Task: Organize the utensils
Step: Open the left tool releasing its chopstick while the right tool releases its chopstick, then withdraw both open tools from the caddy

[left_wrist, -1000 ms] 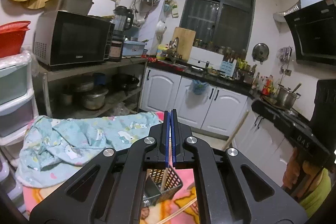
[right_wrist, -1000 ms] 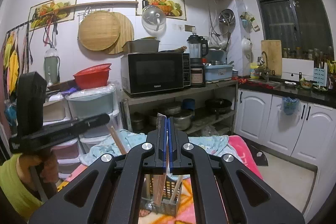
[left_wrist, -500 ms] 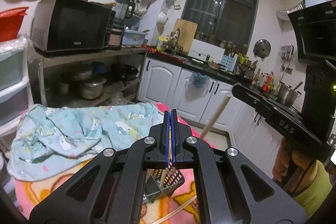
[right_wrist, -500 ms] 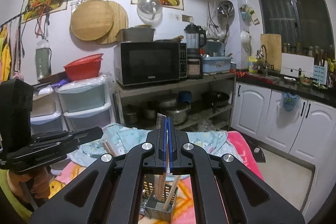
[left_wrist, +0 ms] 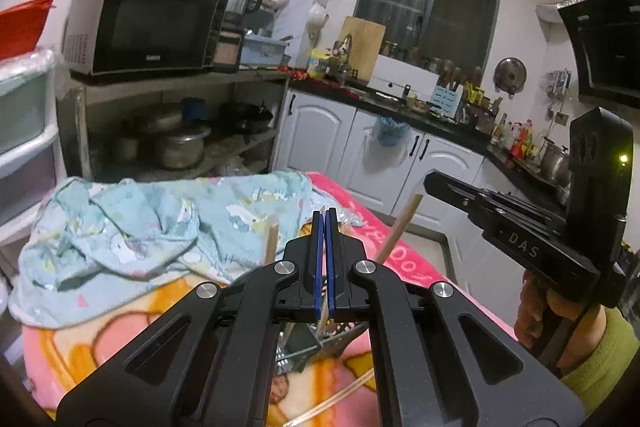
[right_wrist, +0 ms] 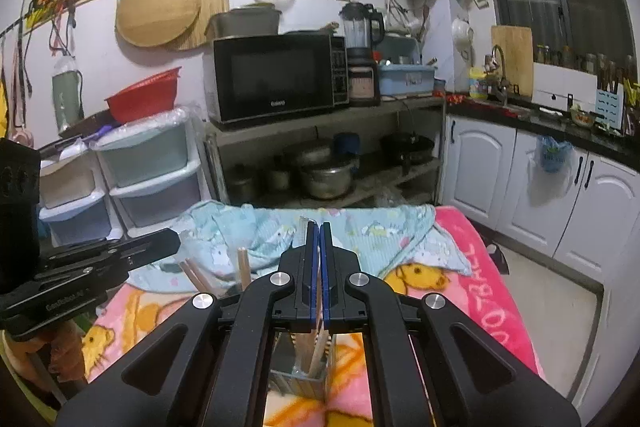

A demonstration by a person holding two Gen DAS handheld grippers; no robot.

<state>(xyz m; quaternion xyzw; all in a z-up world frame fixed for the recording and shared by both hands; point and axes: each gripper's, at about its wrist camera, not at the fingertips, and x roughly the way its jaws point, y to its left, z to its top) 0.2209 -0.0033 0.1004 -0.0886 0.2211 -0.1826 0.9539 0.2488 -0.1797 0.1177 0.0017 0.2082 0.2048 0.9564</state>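
A metal mesh utensil basket (left_wrist: 304, 347) stands on the pink cartoon blanket (left_wrist: 100, 339), below and just ahead of both grippers; it also shows in the right wrist view (right_wrist: 298, 379). Wooden chopsticks (left_wrist: 398, 229) stand in it, their tips rising beside the fingers. My left gripper (left_wrist: 323, 259) is shut on a thin clear-wrapped utensil whose tip pokes out above the fingers. My right gripper (right_wrist: 317, 267) is shut on a similar thin wrapped utensil (right_wrist: 301, 223). Each gripper shows in the other's view: right (left_wrist: 520, 227), left (right_wrist: 92, 267).
A crumpled light-blue cloth (left_wrist: 160, 223) lies on the far half of the blanket. Behind it stand a metal rack with a microwave (right_wrist: 276, 79) and pots, plastic drawers (right_wrist: 148, 171) to the left, and white kitchen cabinets (right_wrist: 560, 195) to the right.
Both grippers have come lower toward the basket and tipped downward. The chopstick tips now rise beside the fingers. Both stay shut.
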